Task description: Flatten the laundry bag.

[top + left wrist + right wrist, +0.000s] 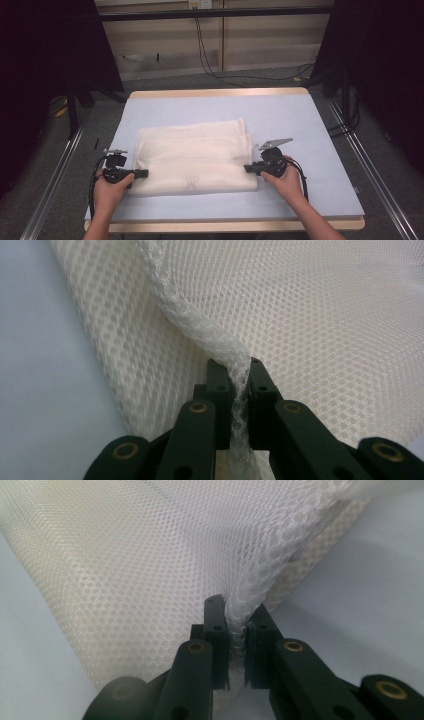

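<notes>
A cream mesh cloth [195, 155] lies folded in layers on the pale blue table [280, 115], with a small printed mark near its front edge. My left gripper [144, 174] sits at the cloth's front left side and is shut on a bunched edge of the mesh cloth [210, 335], which runs between the left gripper's [237, 371] jaws. At the cloth's front right side my right gripper [248, 168] is shut on the mesh cloth [165, 555] too, the right gripper's [235, 609] jaws pinching a raised fold of it.
The table has a wooden rim [220, 93] and metal rails [60, 165] run along both sides. Black cables [210, 65] lie on the grey floor beyond it. Dark curtains [45, 50] hang left and right. Bare table surface surrounds the cloth.
</notes>
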A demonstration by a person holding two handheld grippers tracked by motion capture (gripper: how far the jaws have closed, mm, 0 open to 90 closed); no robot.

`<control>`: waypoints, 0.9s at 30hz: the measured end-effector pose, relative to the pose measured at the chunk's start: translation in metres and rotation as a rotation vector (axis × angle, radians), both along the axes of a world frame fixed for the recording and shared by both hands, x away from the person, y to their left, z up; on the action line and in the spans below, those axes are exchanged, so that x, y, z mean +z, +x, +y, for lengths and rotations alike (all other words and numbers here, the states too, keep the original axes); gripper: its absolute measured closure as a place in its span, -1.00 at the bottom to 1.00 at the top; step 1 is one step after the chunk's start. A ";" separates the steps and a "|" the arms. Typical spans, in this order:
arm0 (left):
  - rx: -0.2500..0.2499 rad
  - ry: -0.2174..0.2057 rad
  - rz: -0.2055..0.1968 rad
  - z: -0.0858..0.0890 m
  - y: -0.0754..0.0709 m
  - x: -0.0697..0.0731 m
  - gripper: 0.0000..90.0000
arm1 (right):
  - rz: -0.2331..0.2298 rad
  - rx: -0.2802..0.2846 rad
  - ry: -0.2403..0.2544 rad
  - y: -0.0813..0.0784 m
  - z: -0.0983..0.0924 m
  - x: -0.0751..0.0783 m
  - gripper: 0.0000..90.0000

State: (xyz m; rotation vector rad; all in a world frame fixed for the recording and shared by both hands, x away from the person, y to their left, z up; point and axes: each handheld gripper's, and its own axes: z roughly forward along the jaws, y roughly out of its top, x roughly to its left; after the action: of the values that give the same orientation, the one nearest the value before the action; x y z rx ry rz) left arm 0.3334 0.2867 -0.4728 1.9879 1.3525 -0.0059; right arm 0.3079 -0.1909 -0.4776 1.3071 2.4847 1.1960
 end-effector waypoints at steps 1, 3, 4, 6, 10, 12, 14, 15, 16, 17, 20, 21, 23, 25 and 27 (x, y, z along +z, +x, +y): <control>0.002 0.000 0.002 -0.001 0.004 0.000 0.88 | -0.009 -0.007 -0.005 0.002 0.000 0.000 0.86; 0.003 0.006 -0.011 -0.005 0.014 0.000 0.88 | -0.028 -0.026 -0.009 0.009 -0.002 0.001 0.87; 0.012 0.004 -0.025 -0.007 0.019 0.000 0.88 | -0.034 -0.031 -0.014 0.013 -0.004 0.000 0.87; 0.004 0.015 -0.026 -0.013 0.032 0.000 0.88 | -0.041 -0.056 -0.017 0.021 -0.006 0.001 0.87; 0.023 0.021 -0.033 -0.024 0.052 0.000 0.88 | -0.054 -0.102 -0.038 0.043 -0.011 0.005 0.88; 0.019 0.024 -0.028 -0.027 0.059 0.000 0.88 | -0.054 -0.121 -0.040 0.052 -0.013 0.006 0.89; 0.021 0.016 -0.027 -0.028 0.062 0.001 0.88 | -0.058 -0.118 -0.034 0.060 -0.016 0.007 0.88; 0.029 0.008 -0.031 -0.029 0.062 0.001 0.87 | -0.059 -0.118 -0.037 0.061 -0.016 0.008 0.87; 0.014 0.016 -0.034 -0.026 0.062 0.002 0.85 | -0.078 -0.113 -0.037 0.061 -0.016 0.009 0.85; 0.041 -0.015 -0.040 -0.027 0.061 0.001 0.81 | -0.091 -0.110 -0.042 0.060 -0.015 0.009 0.85; 0.069 -0.065 -0.067 -0.023 0.064 0.003 0.49 | -0.100 -0.093 -0.047 0.058 -0.014 0.009 0.85; 0.088 -0.069 -0.096 -0.021 0.066 0.003 0.36 | -0.099 -0.092 -0.049 0.057 -0.014 0.008 0.85; 0.116 -0.065 -0.092 -0.021 0.074 0.004 0.18 | -0.101 -0.084 -0.045 0.057 -0.015 0.006 0.86; 0.119 -0.077 -0.097 -0.022 0.081 0.005 0.07 | -0.100 -0.083 -0.052 0.057 -0.014 0.005 0.86; 0.115 -0.076 -0.103 -0.024 0.089 0.008 0.10 | -0.101 -0.080 -0.052 0.057 -0.014 0.005 0.86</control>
State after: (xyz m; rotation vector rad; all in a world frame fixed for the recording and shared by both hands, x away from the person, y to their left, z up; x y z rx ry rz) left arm 0.4226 0.2629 -0.4652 1.8203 1.3769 0.0956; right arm 0.3645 -0.2054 -0.4726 1.2863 2.3543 1.1424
